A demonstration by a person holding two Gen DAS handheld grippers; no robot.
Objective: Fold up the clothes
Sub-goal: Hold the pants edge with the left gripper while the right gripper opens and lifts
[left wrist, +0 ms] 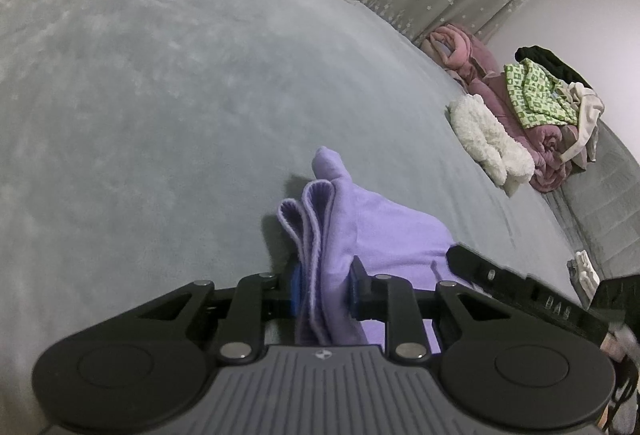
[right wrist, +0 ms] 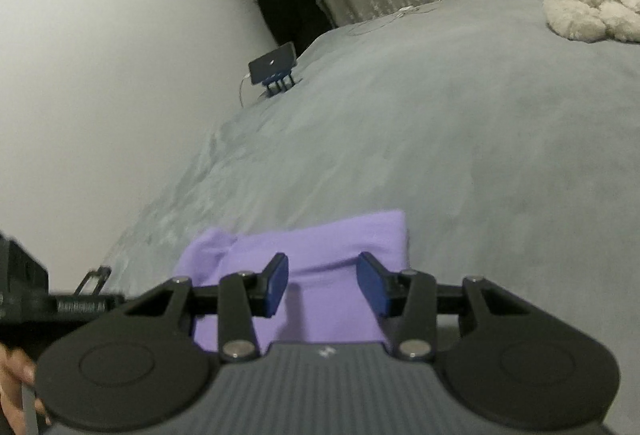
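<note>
In the left wrist view, the left gripper [left wrist: 322, 285] sits at lower centre, its blue pads clenched on a bunched, doubled edge of the purple garment [left wrist: 360, 231]. The hemmed layers stand up between the pads and run away from the camera toward mid-frame, while the rest of the cloth spreads to the lower right over the grey bedspread [left wrist: 180, 95]. The other tool's black body enters at the lower right edge, close beside it.

In the right wrist view, the right gripper [right wrist: 322, 283] is at lower centre, tilted down at the bed. Its jaws stand apart and released, nothing pressed between the pads; the purple garment [right wrist: 320, 239] lies just under and ahead of them, its long side running left to right across the frame. The left tool shows at the lower left edge, so the two hands are near each other.

By my reading, the right hand is the free one and nearest the loose far edge, so the next pinch likely falls to it. A pile of unfolded clothes [left wrist: 540, 103] waits at right.
</note>
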